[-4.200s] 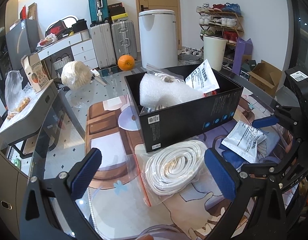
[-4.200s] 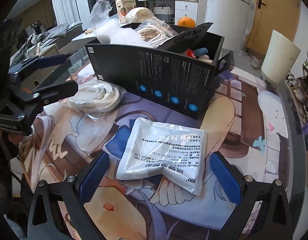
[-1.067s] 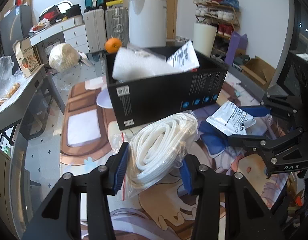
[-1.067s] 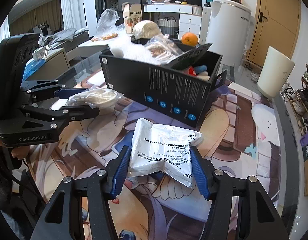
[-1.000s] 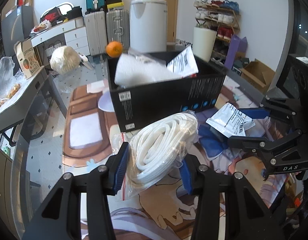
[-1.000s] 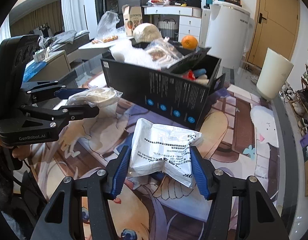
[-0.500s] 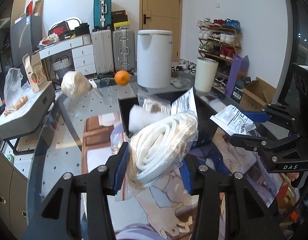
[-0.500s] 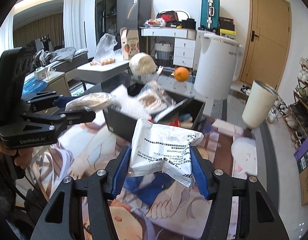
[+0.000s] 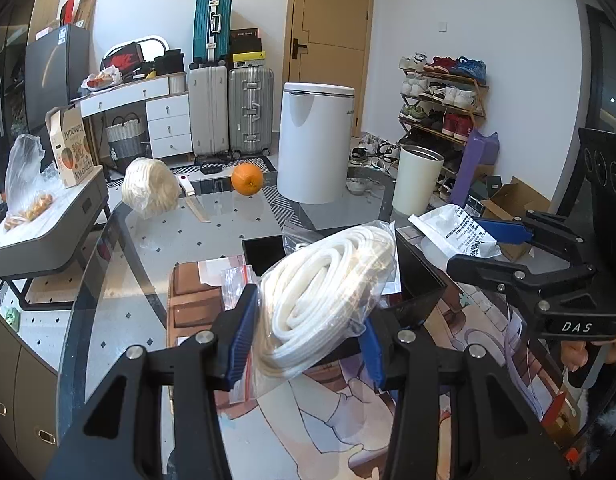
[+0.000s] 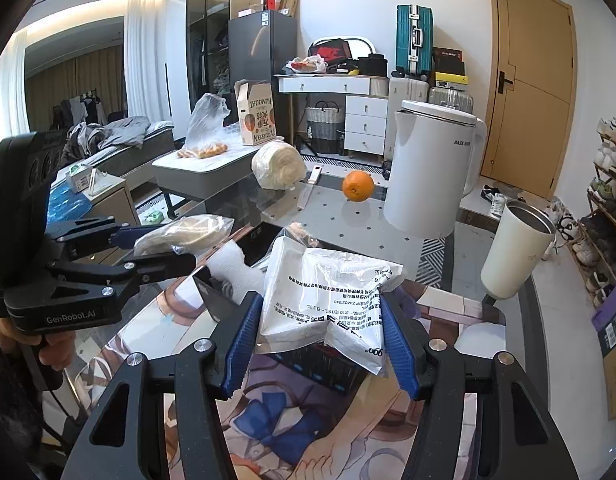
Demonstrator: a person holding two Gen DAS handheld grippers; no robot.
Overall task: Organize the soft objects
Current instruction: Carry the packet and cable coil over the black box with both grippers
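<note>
My left gripper (image 9: 306, 336) is shut on a clear bag of coiled white rope (image 9: 324, 284) and holds it in the air above the black box (image 9: 420, 280). The same bag of rope shows in the right wrist view (image 10: 184, 232), held by the left gripper (image 10: 164, 246). My right gripper (image 10: 316, 340) is shut on a white printed packet (image 10: 328, 300), lifted over the black box (image 10: 228, 280). That packet also shows in the left wrist view (image 9: 456, 232). Most of the box is hidden behind the held items.
On the glass table (image 9: 156, 248) sit an orange (image 9: 247, 178), a bagged ball of white yarn (image 9: 150, 188) and a knife (image 9: 192, 198). A white bin (image 9: 314, 142) and a cream cylinder (image 9: 416, 180) stand beyond. An illustrated mat (image 10: 308, 420) covers the near table.
Both grippers closed on their items, the left on the rope bag and the right on the packet, then lifted them from the mat to above the black box.
</note>
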